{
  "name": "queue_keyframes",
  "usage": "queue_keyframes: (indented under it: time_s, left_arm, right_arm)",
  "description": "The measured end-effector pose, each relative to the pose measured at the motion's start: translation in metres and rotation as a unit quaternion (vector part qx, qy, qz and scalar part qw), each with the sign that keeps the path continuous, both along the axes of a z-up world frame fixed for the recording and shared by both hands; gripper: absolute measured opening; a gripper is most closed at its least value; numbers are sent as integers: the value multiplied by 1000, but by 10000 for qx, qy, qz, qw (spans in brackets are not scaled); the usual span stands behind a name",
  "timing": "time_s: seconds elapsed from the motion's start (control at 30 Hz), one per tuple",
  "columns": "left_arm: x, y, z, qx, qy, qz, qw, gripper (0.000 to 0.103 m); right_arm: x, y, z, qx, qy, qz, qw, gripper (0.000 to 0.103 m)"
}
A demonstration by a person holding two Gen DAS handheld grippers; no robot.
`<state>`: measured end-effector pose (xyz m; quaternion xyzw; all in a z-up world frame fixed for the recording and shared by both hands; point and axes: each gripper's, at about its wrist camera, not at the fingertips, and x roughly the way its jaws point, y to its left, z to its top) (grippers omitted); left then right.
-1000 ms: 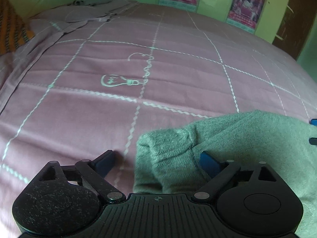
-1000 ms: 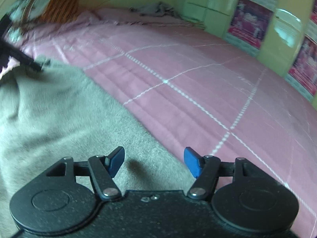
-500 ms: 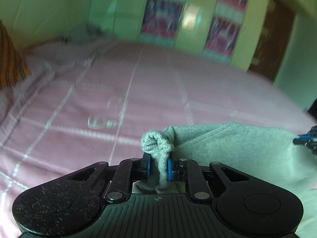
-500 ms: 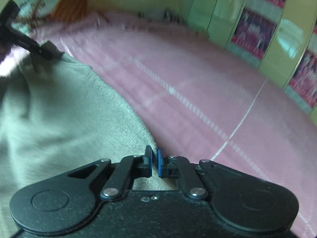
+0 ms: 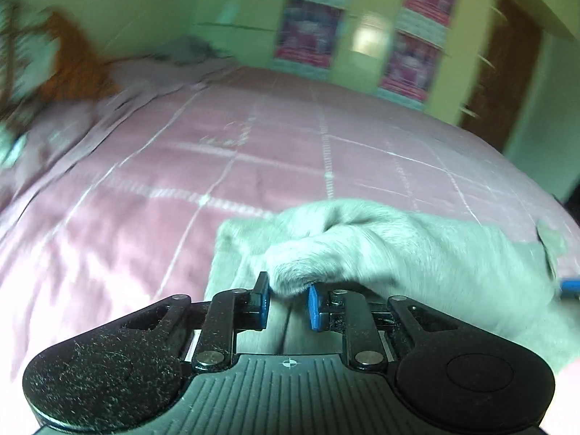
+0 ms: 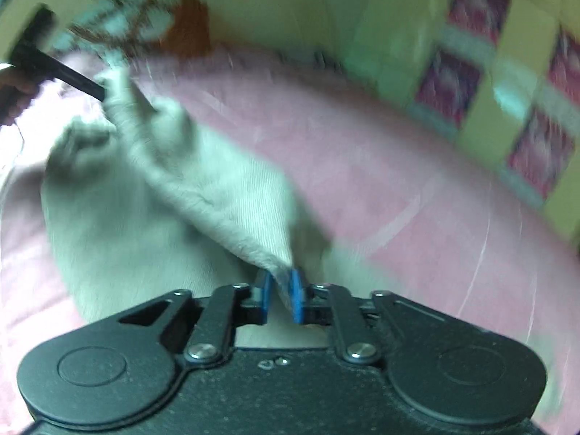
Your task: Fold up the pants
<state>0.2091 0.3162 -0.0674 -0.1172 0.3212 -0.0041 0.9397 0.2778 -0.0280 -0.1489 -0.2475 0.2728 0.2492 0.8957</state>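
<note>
The grey fleece pants (image 5: 417, 253) lie on the pink bed. My left gripper (image 5: 288, 299) is shut on a bunched edge of the pants and holds it lifted above the layer below. My right gripper (image 6: 281, 291) is shut on another edge of the pants (image 6: 203, 181); the cloth stretches taut from it up to the left gripper (image 6: 90, 88), seen at the upper left. The right gripper's blue fingertip (image 5: 571, 284) shows at the right edge of the left wrist view. Both views are motion-blurred.
The pink bedspread (image 5: 290, 152) with white grid lines spreads far beyond the pants. An orange patterned pillow (image 5: 69, 69) and a grey heap of cloth (image 5: 188, 49) lie at the head end. Green cupboards with posters (image 5: 308, 32) stand behind the bed.
Both grippers went from open to shut on the pants' edge. Since then they have lifted it, with the cloth now stretched between them above the lower layer.
</note>
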Motion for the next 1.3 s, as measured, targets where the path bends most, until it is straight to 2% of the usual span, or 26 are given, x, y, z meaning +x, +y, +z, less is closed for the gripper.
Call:
queue_keyframes:
  time_s: [0.03,0.07,0.1,0.17,0.23,0.33,0.47,0.53,0.6,0.73,0.8,0.83,0.87,0.9,0.93,0.97,1.03,1.1,1.13,1.23,1.3]
  left_arm:
    - [-11,2,0,-120,-20,178,9998,23]
    - [-22,5,2,-233,-67,342,9991,28]
    - [-33,8,3,-327,-110,497,9982,40]
    - [-54,14,2,-616,-160,869,9942,52]
    - [-71,20,1,-1086,-271,1048,9882,52]
    - [-82,16,-5,-1658,-269,1055,9801,52]
    - [-68,8,-30,-2527,7,1109,9612,52]
    - [-57,6,-41,-2765,146,1181,9536,52]
    - [-44,5,-51,-2995,271,1215,9459,52]
    - [-24,0,-60,-3024,494,1292,9431,52]
    - [-16,1,-68,-3131,571,1393,9377,48]
    - [-14,1,-70,-3152,578,1435,9363,37]
    - [-12,1,-70,-3158,568,1393,9368,21]
    - [-12,1,-67,-3213,493,1345,9361,21]
    - [-13,1,-62,-3277,400,1283,9352,21]
    - [-13,0,-57,-3268,329,1182,9371,20]
    - [-14,3,-45,-3133,299,1010,9438,20]
    - [-13,7,-43,-2917,441,852,9517,20]
    - [-12,12,-47,-2899,541,870,9515,20]
    - [-6,24,-68,-2887,1015,874,9480,20]
    - [-4,22,-68,-2882,1129,914,9465,20]
  right_arm:
    - [-5,-2,-1,209,92,-186,9996,19]
    - [-11,-8,3,522,146,-410,9977,27]
    - [-14,-13,9,840,211,-592,9945,35]
    - [-25,-29,19,1441,288,-928,9848,43]
    - [-26,-43,24,1778,372,-1154,9766,46]
    - [-13,-65,19,2094,592,-1539,9638,51]
    - [1,-93,-2,2716,1004,-2169,9322,52]
    - [15,-97,-8,2911,1218,-2411,9178,54]
    - [28,-99,-20,3124,1387,-2634,9021,64]
    - [66,-114,-37,3519,1691,-3251,8613,63]
    - [82,-118,-46,3527,1848,-3449,8500,54]
    - [89,-119,-49,3456,1868,-3496,8505,47]
    - [94,-119,-50,3310,1806,-3541,8558,22]
    - [96,-118,-49,3140,1685,-3543,8646,5]
    - [96,-119,-47,3096,1599,-3450,8716,5]
    - [90,-120,-43,3162,1512,-3381,8734,5]
    - [70,-122,-26,3328,1147,-3099,8832,4]
    - [40,-123,-11,3408,874,-2884,8905,4]
    - [25,-124,-9,3465,832,-2814,8910,4]
    - [-3,-125,-26,3490,1060,-2818,8874,5]
    - [-2,-122,-52,3184,1366,-2951,8904,5]
